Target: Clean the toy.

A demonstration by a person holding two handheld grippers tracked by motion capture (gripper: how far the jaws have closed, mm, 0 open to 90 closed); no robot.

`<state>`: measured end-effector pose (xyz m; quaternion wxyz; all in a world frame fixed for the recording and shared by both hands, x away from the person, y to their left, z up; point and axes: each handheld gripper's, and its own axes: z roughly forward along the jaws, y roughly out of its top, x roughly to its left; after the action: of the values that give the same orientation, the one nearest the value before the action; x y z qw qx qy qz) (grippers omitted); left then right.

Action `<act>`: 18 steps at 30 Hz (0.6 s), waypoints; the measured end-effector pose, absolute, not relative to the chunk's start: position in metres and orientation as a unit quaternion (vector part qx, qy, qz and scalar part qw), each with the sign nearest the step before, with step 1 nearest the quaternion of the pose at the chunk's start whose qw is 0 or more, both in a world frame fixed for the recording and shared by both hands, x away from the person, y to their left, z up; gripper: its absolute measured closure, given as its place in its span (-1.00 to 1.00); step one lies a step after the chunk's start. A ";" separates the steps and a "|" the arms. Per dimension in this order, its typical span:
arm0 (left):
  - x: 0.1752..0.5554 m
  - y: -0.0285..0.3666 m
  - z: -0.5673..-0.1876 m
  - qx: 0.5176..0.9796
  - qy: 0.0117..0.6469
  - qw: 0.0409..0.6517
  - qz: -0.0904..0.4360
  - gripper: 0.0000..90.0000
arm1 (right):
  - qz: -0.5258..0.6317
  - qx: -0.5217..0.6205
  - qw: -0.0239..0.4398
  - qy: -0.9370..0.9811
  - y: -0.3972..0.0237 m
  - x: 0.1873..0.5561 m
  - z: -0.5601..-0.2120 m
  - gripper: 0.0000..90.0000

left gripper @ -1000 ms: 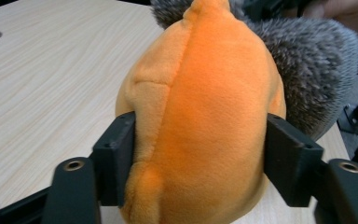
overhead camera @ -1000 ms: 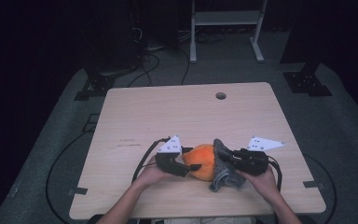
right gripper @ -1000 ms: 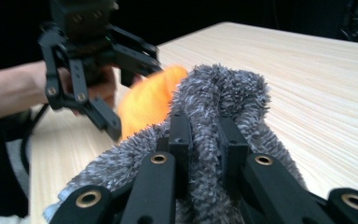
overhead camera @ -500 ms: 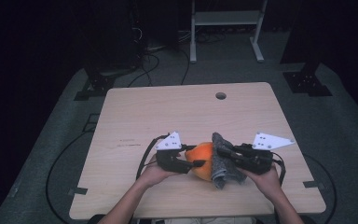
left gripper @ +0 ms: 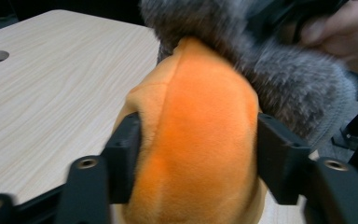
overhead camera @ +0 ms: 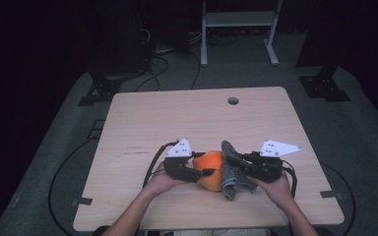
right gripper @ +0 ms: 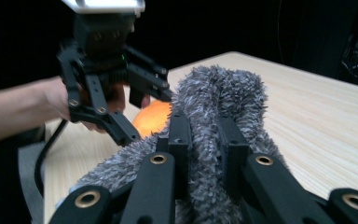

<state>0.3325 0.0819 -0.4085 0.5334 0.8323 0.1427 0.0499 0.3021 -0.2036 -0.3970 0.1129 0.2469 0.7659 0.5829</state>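
Orange plush [left gripper: 200,140], half hidden by grey cloth [right gripper: 214,140], sits squeezed in left gripper [overhead camera: 204,173]; right gripper [overhead camera: 230,160] pinches the cloth.

The soft orange plush thing [left gripper: 200,140] runs off the bottom edge in the left gripper view, so its lower end can't be seen. The fuzzy grey cloth [left gripper: 279,79] behind it at about 1 o'clock is smeared with blur and cut off at the top edge. In the right gripper view that cloth [right gripper: 214,107] covers most of the orange plush [right gripper: 153,116], leaving a small patch at 10 o'clock.
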 end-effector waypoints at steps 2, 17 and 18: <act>0.333 0.081 -0.411 0.836 0.144 0.529 0.040 -0.36 | 0.579 0.250 0.111 0.768 -0.203 0.303 -0.401 0.74; 0.342 0.077 -0.428 0.840 0.175 0.512 0.037 -0.34 | 0.562 0.290 0.107 0.767 -0.228 0.307 -0.422 0.74; 0.342 0.077 -0.428 0.840 0.175 0.512 0.037 -0.31 | 0.562 0.290 0.107 0.767 -0.228 0.307 -0.422 0.74</act>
<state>0.3424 0.0766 -0.4278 0.5115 0.8405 0.1747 0.0374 0.3072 -0.2278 -0.4224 0.1065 0.2900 0.7670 0.5624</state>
